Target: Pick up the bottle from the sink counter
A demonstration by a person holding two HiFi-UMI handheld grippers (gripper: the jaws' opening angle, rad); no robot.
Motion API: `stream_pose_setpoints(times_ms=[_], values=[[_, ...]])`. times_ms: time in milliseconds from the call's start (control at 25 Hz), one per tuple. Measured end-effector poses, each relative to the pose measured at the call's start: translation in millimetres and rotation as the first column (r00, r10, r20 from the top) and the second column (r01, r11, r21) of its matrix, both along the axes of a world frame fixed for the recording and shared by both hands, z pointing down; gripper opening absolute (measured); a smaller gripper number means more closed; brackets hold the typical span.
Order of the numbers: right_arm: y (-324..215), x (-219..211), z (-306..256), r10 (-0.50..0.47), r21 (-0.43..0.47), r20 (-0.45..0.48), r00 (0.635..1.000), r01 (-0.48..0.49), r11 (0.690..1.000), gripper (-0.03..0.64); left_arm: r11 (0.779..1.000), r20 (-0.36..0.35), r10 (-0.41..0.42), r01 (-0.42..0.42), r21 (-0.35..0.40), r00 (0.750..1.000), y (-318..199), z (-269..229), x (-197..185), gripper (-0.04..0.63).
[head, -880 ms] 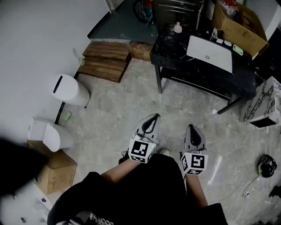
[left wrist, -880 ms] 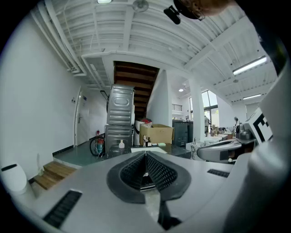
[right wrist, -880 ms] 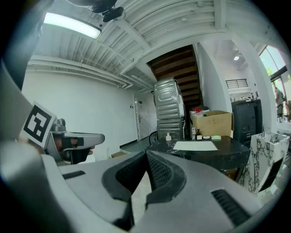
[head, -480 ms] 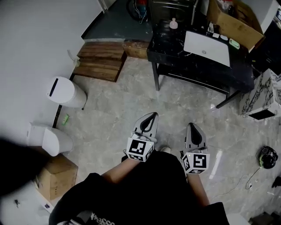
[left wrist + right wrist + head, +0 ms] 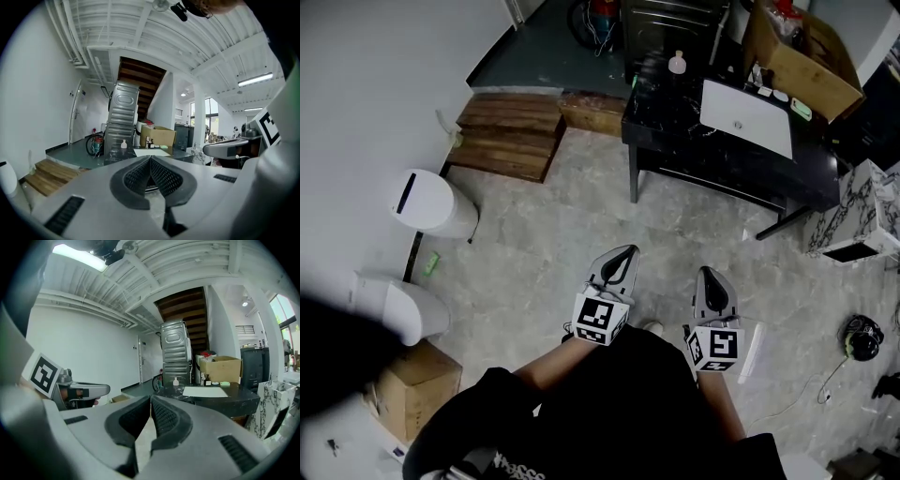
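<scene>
Bottle (image 5: pixel 678 63) — upright on the sink counter's (image 5: pixel 675 127) far-left corner, well apart at our twelve o'clock, roughly between left gripper (image 5: pixel 625 251) and right gripper (image 5: pixel 709 273), both closed and empty — left marginally nearer, we judge.

a grey stone-tiled floor (image 5: pixel 544 234) fills most of the head view. a stack of wooden steps (image 5: pixel 508 131) lies by the white wall, and below it stand a white lidded bin (image 5: pixel 431 202) and a second white bin (image 5: pixel 398 307), with a small green thing (image 5: pixel 430 263) on the floor between them. a closed cardboard box (image 5: pixel 412 386) sits lower left. an open cardboard box (image 5: pixel 802 56) is upper right, a ribbed metal cabinet (image 5: pixel 670 23) is at the top, a marble-patterned box (image 5: pixel 862 216) is at the right, and a dark round thing with a cable (image 5: pixel 861 338) lies nearby.
</scene>
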State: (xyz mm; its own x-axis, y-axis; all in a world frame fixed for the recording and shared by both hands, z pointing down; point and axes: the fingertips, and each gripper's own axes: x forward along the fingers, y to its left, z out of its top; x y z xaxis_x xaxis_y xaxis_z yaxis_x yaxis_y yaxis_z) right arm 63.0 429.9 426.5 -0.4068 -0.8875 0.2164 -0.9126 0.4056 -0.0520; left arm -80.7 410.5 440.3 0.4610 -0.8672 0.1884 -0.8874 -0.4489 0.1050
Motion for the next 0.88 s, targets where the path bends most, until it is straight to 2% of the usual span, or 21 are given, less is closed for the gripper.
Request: stream_pose_setpoints(times_ms=[200, 520, 680, 880], values=[[-16.4, -36.4, -5.7, 0.010, -0.004, -0.019, 1.000, -0.010, 1.000, 0.038, 0.999, -0.033, 0.024, -0.025, -0.043, 0.999, -17.8, 10.2, -31.4, 0.017], [-51.0, -92.1, -13.6, -0.042, 0.003, -0.091, 0.995, 0.043, 0.999, 0.038, 1.000, -0.053, 0.013, -0.014, -0.010, 0.998, -52.5, 4.7, -80.8, 0.017], [-63.5, -102.8, -8.1, -0.008, -0.021, -0.097, 0.995, 0.006, 1.000, 0.038, 1.000, -0.061, 0.011, -0.011, 0.010, 0.998, -69.9, -0.6, -102.1, 0.017], [-74.1, -125.9, 0.5, -0.001, -0.036, -0.101, 0.995, -0.002, 0.999, 0.038, 1.000, -0.081, 0.020, -0.020, -0.004, 0.996, -81.8, 4.9, -124.4, 0.017]])
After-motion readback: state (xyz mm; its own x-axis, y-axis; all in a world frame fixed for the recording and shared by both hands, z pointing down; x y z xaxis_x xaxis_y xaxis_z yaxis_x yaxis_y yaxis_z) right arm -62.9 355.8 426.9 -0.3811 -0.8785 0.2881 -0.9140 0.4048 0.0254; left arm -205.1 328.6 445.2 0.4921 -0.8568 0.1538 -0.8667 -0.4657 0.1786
